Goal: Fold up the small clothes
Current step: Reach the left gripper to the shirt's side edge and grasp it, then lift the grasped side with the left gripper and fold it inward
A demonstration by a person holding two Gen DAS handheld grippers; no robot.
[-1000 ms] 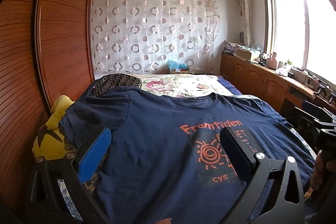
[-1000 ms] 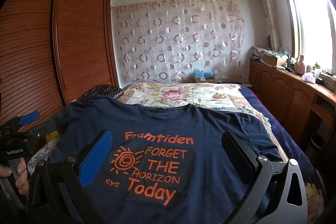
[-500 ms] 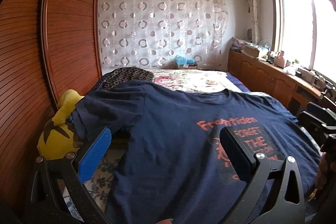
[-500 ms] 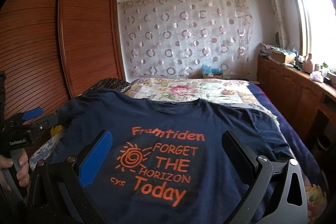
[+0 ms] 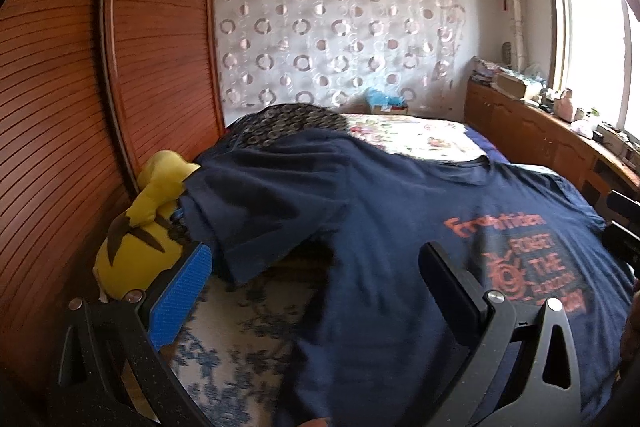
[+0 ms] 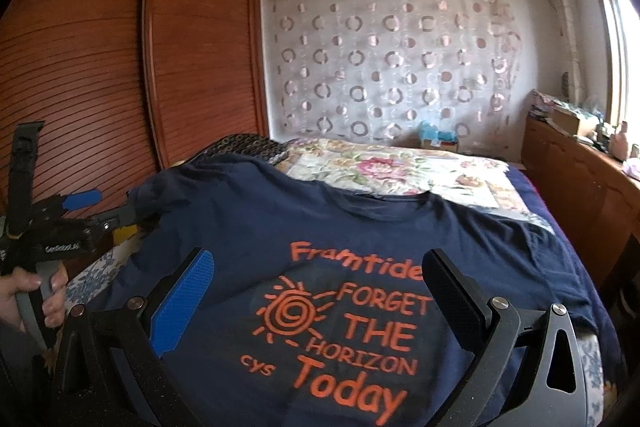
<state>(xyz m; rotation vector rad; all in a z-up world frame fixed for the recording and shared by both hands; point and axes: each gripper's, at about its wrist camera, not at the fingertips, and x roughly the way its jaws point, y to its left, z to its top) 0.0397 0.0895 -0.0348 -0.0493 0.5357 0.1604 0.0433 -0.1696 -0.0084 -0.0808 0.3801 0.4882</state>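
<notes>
A navy T-shirt (image 6: 360, 227) with orange print is spread face-up on the bed (image 6: 420, 171). Both the left gripper (image 5: 316, 279) and right gripper (image 6: 316, 287) are held wide open, empty. A yellow plush (image 5: 136, 247) beside the shirt's sleeve is seen only by the left camera.

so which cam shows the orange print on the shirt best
The right wrist view: the orange print lies whole and sharp on the navy t-shirt. The left wrist view shows it small, blurred and skewed at the right edge.
</notes>
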